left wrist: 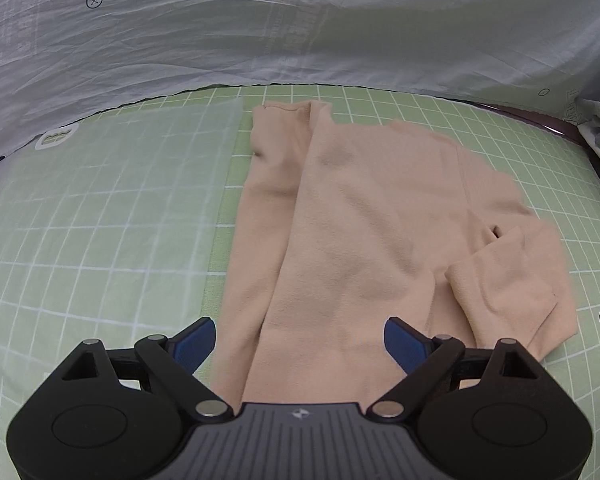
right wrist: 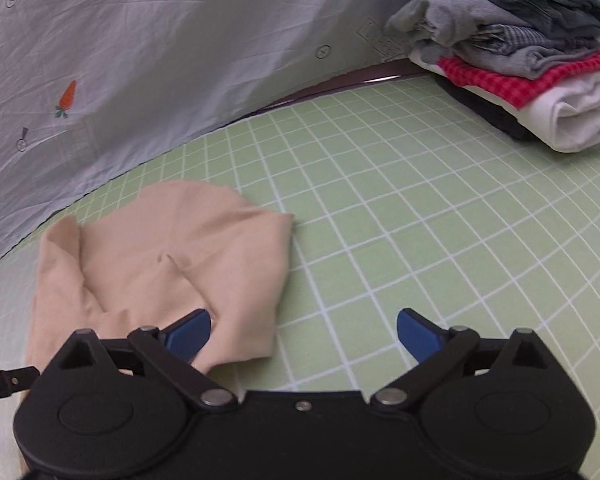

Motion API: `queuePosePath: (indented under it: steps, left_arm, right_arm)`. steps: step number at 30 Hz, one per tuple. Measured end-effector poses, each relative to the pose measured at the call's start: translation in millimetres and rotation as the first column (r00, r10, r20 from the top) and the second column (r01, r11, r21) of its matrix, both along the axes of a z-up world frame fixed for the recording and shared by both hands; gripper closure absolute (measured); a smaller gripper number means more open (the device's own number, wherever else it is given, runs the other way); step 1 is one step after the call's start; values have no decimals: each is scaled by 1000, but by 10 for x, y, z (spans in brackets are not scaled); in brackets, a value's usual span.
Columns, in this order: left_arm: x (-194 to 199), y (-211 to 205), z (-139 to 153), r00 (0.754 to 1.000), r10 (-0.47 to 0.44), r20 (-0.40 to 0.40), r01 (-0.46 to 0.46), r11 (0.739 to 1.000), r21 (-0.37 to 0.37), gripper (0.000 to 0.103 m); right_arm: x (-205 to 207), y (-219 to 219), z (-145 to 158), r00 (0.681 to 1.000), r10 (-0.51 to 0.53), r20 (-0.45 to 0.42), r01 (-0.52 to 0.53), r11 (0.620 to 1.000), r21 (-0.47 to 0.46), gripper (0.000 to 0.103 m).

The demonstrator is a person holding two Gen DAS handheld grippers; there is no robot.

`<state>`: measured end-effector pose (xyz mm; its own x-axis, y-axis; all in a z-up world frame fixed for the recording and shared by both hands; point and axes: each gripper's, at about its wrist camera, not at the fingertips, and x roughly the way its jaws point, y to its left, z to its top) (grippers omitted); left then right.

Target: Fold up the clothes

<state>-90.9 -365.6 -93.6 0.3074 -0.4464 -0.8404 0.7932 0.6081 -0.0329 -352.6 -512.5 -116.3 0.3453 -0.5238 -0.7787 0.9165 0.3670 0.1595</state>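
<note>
Lying partly folded on the green grid-lined cutting mat (left wrist: 380, 108), the peach knit garment (left wrist: 360, 220) has one sleeve doubled over its right side. The left gripper (left wrist: 300, 340) hovers over its near edge, jaws wide apart. The right gripper (right wrist: 304, 334), jaws also spread and empty, sits beside it. A stack of folded clothes (right wrist: 520, 52) rests at the mat's far corner.

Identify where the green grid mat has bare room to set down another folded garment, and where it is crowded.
Free: the wide stretch of green grid mat between the peach fabric garment and the stack of folded clothes. Also the mat's left part under the translucent plastic sheet. Crowded: the far right corner holding the stack, and the middle beneath the garment.
</note>
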Motion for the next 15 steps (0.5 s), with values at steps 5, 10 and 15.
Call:
queuePosePath:
  steps: [5,10,15]
  left_arm:
    - [-291,-166,42,999,-38,18,39,999,-21,12]
    - [-601,-477,84,996,-89,30,92,993,-78,19]
    - [-854,-896,-15,986,-168,5,168,982,-81,40]
  right_arm:
    - [-381,-143,-30,991,-119,-53,119,993,-20,2]
    - [-530,-335,-55,992,-93,-86,89,995,-43,2]
    - [-651,-564,-119,990,-63,-124,57,997,-50,2]
